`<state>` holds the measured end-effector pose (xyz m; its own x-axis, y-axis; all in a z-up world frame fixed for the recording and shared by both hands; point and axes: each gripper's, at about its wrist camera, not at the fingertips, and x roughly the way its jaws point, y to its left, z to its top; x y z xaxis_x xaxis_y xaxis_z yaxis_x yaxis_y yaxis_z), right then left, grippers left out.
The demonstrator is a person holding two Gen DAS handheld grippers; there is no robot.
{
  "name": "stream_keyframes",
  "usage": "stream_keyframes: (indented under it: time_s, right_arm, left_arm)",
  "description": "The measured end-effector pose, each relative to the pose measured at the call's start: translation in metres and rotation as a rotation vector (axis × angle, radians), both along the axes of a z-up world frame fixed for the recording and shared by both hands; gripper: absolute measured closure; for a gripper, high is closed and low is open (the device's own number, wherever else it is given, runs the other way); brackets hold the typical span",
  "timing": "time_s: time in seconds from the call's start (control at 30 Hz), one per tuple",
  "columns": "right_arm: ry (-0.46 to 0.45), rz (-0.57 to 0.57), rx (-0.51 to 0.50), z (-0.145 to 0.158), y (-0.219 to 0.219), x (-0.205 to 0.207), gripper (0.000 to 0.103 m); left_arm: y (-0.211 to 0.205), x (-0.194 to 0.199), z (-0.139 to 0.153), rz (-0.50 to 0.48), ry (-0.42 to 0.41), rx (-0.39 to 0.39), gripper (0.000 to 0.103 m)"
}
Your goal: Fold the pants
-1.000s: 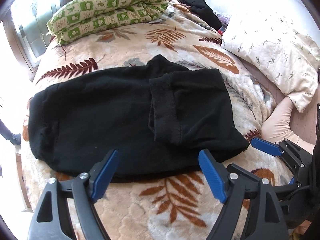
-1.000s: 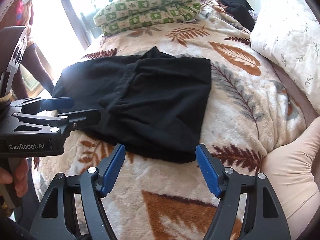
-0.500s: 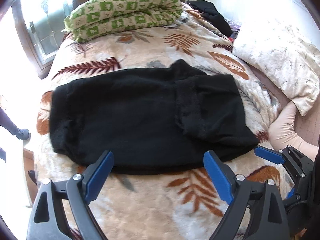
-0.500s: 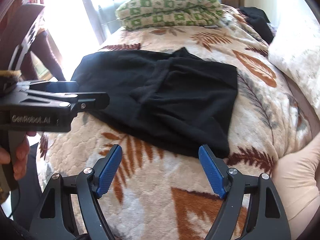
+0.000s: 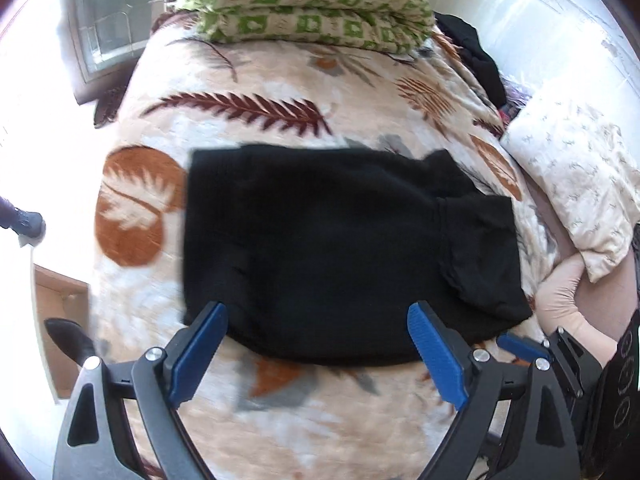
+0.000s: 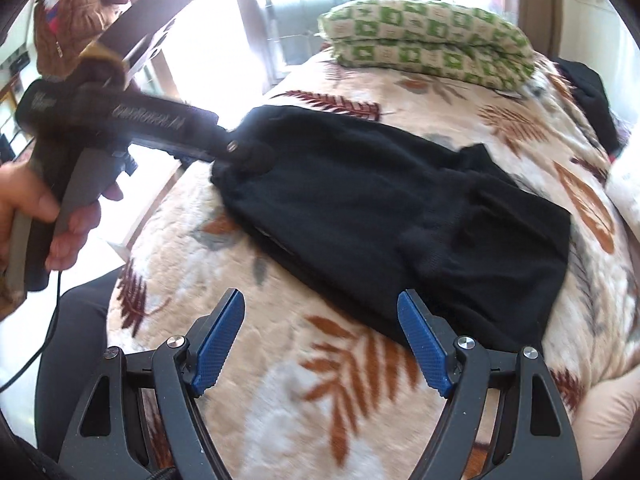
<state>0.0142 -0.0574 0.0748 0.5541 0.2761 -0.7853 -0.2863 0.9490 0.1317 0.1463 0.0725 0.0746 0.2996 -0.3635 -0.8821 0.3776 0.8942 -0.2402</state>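
The black pants (image 5: 340, 248) lie folded in a flat rectangle on the leaf-print bed blanket (image 5: 248, 92); they also show in the right wrist view (image 6: 400, 216). My left gripper (image 5: 316, 354) is open and empty, held above the pants' near edge. My right gripper (image 6: 320, 340) is open and empty, above the blanket just short of the pants' near edge. The left gripper's body (image 6: 120, 120) shows in the right wrist view, held in a hand over the pants' left end. The right gripper's blue fingertips (image 5: 516, 346) show at the lower right of the left wrist view.
A green checked folded quilt (image 5: 312, 4) lies at the far end of the bed. A white patterned pillow (image 5: 576, 184) and a pink cushion (image 5: 568, 304) lie on the right. Dark clothes (image 5: 476, 56) lie at the far right. The bed's left edge drops to the floor (image 5: 60, 320).
Both grippers have drawn back and risen from the pants, staying open. The left gripper has swung leftward, so the pants sit further right in its view.
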Motion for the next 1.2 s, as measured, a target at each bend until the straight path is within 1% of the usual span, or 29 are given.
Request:
stream_keyframes:
  time_s: [0.17,0.33,0.4,0.53,0.57,0.63,0.67,0.7,0.77,0.83,0.87,0.9,0.93,1.03,1.13,1.2]
  right_arm:
    - [-0.014,0.07,-0.036,-0.005,0.03,0.009,0.024]
    - [-0.06,0.141,-0.093,-0.011,0.061,0.022,0.024]
    - [-0.069,0.177,-0.112,-0.014,0.074,0.029,0.025]
    - [-0.088,0.245,-0.188,-0.026,0.101,0.042,0.028]
    - [-0.094,0.262,-0.225,-0.032,0.109,0.048,0.031]
    - [-0.103,0.272,-0.281,-0.04,0.118,0.054,0.043]
    - [-0.113,0.273,-0.308,-0.044,0.122,0.058,0.045]
    - [-0.134,0.266,-0.332,-0.046,0.126,0.063,0.049]
    - [-0.155,0.251,-0.339,-0.049,0.129,0.074,0.054]
    - [-0.165,0.233,-0.345,-0.049,0.131,0.084,0.067]
    - [-0.163,0.233,-0.333,-0.048,0.131,0.087,0.071]
    - [-0.164,0.234,-0.319,-0.046,0.13,0.087,0.079]
    - [-0.169,0.236,-0.301,-0.043,0.128,0.086,0.085]
    - [-0.179,0.223,-0.243,-0.031,0.119,0.081,0.089]
    - [-0.184,0.201,-0.186,-0.019,0.11,0.081,0.089]
    - [-0.187,0.195,-0.169,-0.014,0.106,0.081,0.09]
  left_arm:
    - [0.022,0.019,0.004,0.013,-0.014,0.007,0.01]
    - [0.041,0.04,-0.007,0.045,-0.007,0.028,0.011]
    - [0.05,0.049,-0.015,0.071,0.017,0.015,0.013]
    - [0.065,0.064,-0.028,0.124,0.071,-0.047,0.015]
    - [0.069,0.068,-0.031,0.135,0.08,-0.066,0.015]
    - [0.073,0.072,-0.033,0.146,0.091,-0.097,0.015]
    - [0.074,0.075,-0.033,0.149,0.094,-0.111,0.015]
    - [0.075,0.077,-0.034,0.15,0.098,-0.12,0.015]
    - [0.076,0.081,-0.036,0.155,0.106,-0.126,0.015]
    - [0.078,0.085,-0.039,0.166,0.124,-0.138,0.015]
    - [0.079,0.087,-0.041,0.174,0.136,-0.149,0.015]
    - [0.081,0.088,-0.042,0.18,0.144,-0.16,0.015]
    - [0.082,0.089,-0.042,0.183,0.151,-0.173,0.015]
    - [0.083,0.09,-0.043,0.186,0.173,-0.212,0.015]
    - [0.081,0.09,-0.045,0.191,0.194,-0.24,0.015]
    - [0.078,0.089,-0.046,0.193,0.209,-0.252,0.015]
